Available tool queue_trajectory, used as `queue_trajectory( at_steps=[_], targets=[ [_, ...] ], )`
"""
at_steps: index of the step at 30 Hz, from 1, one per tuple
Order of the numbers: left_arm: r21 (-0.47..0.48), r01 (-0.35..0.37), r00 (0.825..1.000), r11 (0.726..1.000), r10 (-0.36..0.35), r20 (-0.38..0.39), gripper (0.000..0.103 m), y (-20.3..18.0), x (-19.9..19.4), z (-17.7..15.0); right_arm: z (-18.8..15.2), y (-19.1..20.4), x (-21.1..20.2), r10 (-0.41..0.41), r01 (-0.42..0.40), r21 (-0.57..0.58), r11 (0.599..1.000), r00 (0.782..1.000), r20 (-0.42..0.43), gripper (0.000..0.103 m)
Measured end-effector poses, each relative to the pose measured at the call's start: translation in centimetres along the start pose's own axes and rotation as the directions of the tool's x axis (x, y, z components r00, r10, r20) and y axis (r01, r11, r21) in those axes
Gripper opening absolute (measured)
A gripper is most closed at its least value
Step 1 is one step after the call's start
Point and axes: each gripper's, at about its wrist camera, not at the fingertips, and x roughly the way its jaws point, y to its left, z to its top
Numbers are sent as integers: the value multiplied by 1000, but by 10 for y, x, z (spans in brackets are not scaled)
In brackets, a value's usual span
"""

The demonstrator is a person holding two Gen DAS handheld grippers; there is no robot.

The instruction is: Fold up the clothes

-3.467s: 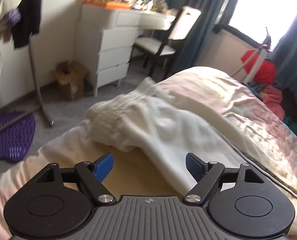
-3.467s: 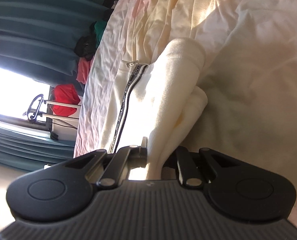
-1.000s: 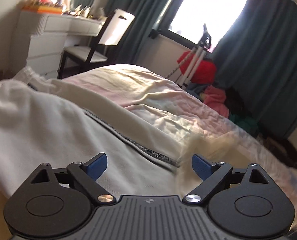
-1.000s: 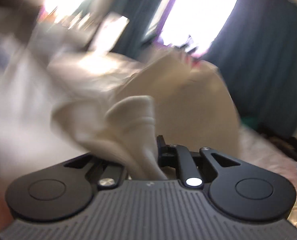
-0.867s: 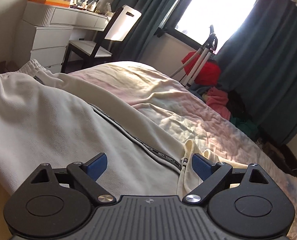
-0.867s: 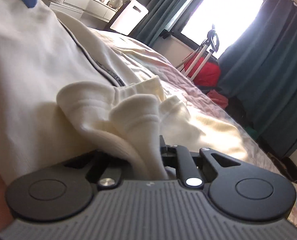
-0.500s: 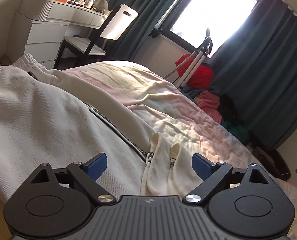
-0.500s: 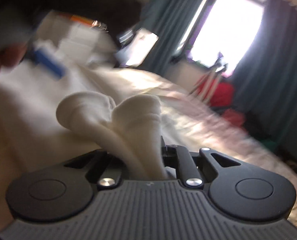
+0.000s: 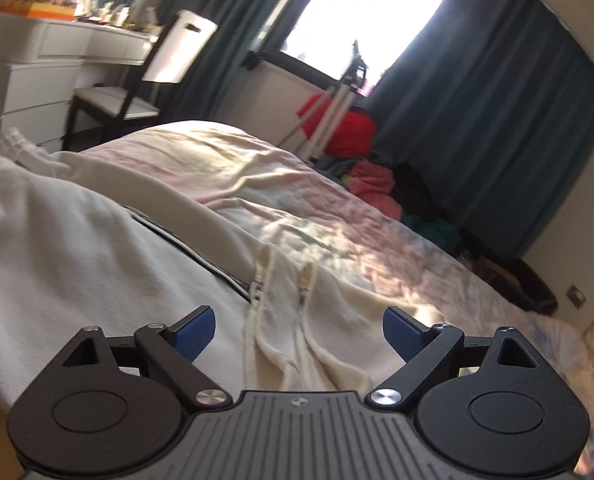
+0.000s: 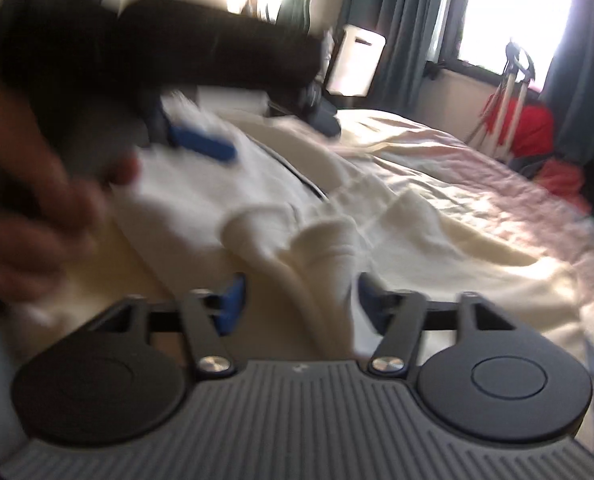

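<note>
- A bed (image 9: 297, 184) with a pale pink and cream quilt fills both views; a white chair (image 9: 145, 80) and a white chest of drawers (image 9: 37, 64) stand at 10 o'clock in the left wrist view.
- A red bag (image 9: 349, 128) with a tripod (image 9: 337, 112) in front of it sits at 12 o'clock under the bright window, dark teal curtains (image 9: 477, 100) on either side, and a pile of coloured clothes (image 9: 381, 188) lies on the floor at 1 o'clock.
- The cream track trousers (image 9: 77, 264), with a dark side stripe, lie across the bed from 9 o'clock toward the centre; their zipped cuffs (image 9: 285, 320) lie side by side on the quilt.
- The left gripper (image 9: 299, 330) has its blue pads spread wide, released, the cuffs just ahead between them, untouched.
- In the blurred right wrist view, the left gripper and the person's hand (image 10: 49, 208) stand at 9 to 10 o'clock over the trousers.
- The right gripper (image 10: 299, 298) is parted, its blue pads on either side of the bunched cuffs; whether a pad touches the cloth cannot be told.
</note>
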Motion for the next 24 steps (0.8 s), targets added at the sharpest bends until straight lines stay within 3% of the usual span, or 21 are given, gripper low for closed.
queue_trajectory(
  at_steps=[3, 5, 8, 11, 12, 14, 17, 19, 20, 21, 24],
  targets=[
    [45, 28, 999, 999, -27, -17, 90, -10, -7, -8, 8, -26, -34, 78, -88, 148, 985, 994, 71, 70],
    [71, 38, 999, 997, -37, -24, 89, -16, -6, -12, 13, -50, -46, 62, -91, 251, 964, 991, 120, 70],
    [110, 54, 998, 992, -50, -40, 84, -23, 2, -18, 14, -89, -44, -63, 5, 417, 909, 990, 125, 70],
    [140, 65, 995, 988, -55, -79, 70, -27, 16, -25, 9, -124, -24, -172, 136, 539, 831, 985, 16, 71],
    [156, 71, 995, 985, -58, -86, 63, -30, 21, -28, 6, -130, -19, -203, 176, 552, 815, 979, -13, 71],
    [201, 86, 994, 976, -70, -86, 60, -37, 28, -33, 0, -134, -5, -267, 257, 519, 815, 962, -58, 70],
    [273, 82, 993, 959, -56, -101, 58, -49, 42, -40, -10, -126, 15, -399, 423, 397, 815, 905, -145, 70],
    [285, 46, 990, 957, -6, -139, 40, -50, 56, -45, -15, -120, 21, -472, 499, 325, 803, 866, -164, 70],
    [291, 25, 987, 956, 21, -157, 35, -50, 62, -48, -16, -119, 23, -487, 514, 302, 803, 858, -165, 70],
    [301, 4, 987, 954, 45, -156, 23, -50, 65, -51, -18, -121, 23, -482, 512, 305, 803, 859, -173, 70],
    [289, -23, 991, 957, 60, -120, 16, -43, 56, -49, -21, -128, 23, -459, 500, 345, 794, 866, -199, 69]
  ],
)
